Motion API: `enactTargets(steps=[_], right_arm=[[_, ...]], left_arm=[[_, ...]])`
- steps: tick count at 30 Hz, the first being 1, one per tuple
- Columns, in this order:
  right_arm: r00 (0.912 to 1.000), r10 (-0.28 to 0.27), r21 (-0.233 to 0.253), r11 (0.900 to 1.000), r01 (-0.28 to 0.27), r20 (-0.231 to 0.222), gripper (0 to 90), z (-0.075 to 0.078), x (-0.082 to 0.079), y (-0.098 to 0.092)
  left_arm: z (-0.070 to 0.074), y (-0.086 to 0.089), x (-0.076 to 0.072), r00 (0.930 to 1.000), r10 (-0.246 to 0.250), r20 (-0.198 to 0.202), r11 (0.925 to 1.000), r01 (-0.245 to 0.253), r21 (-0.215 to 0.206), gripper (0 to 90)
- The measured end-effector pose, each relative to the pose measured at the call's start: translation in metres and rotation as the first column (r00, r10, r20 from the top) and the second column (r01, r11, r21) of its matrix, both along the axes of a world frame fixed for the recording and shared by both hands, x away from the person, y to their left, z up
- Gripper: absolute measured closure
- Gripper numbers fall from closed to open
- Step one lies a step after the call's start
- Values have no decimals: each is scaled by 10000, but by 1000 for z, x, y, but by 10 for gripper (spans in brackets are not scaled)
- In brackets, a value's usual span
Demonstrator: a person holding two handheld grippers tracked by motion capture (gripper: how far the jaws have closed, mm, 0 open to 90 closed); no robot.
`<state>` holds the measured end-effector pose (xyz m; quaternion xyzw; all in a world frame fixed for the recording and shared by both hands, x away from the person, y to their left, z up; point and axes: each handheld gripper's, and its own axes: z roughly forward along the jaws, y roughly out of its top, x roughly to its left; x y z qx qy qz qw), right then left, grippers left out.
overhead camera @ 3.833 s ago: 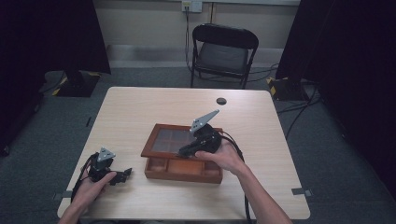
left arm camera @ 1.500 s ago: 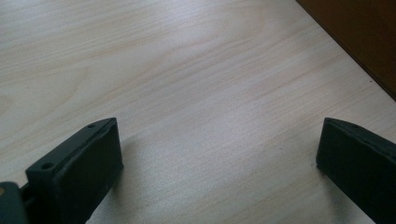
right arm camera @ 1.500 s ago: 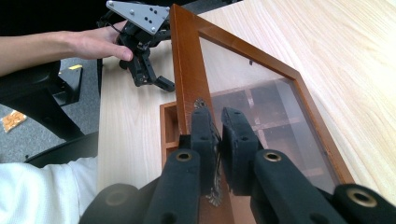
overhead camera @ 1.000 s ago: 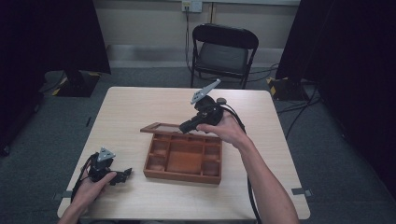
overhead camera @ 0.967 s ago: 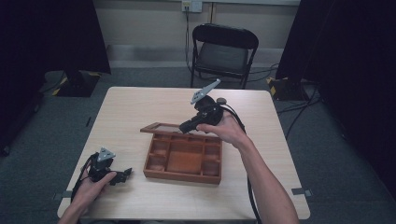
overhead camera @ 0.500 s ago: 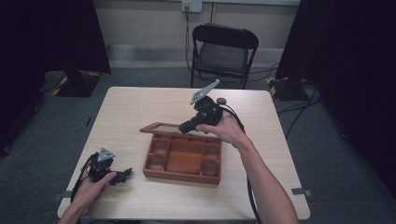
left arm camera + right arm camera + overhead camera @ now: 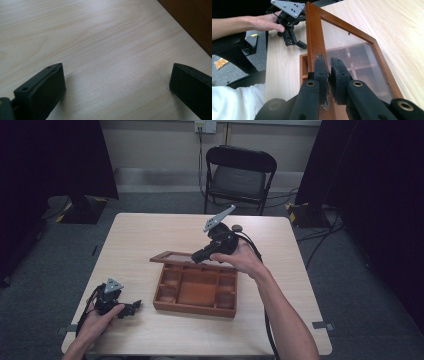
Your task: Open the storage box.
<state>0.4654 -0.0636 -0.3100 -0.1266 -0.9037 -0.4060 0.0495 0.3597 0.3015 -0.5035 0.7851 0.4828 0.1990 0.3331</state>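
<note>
Right gripper is clamped on the front edge of the glass-paned lid, raised above the wooden box mid-table. Left gripper rests on the table, jaws wide apart; the brown edge beside it is probably the box.

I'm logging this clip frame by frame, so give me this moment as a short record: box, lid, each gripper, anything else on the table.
box: brown wooden compartmented box, open, mid-table
lid: glass-paned wooden lid, raised, front edge clamped
right gripper: fingers shut on the lid's front edge
left gripper: fingers open, resting on the pale wooden table, left of the box
other: small dark round object near the far edge
</note>
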Motion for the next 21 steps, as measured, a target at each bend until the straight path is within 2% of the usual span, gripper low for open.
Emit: enactTargets(steps=[21], right_arm=[[10000,-19,-12,10000,19,16,842,0,-1,1]], left_arm=[[0,0,0,10000,-4,-2,10000,4,4,0]])
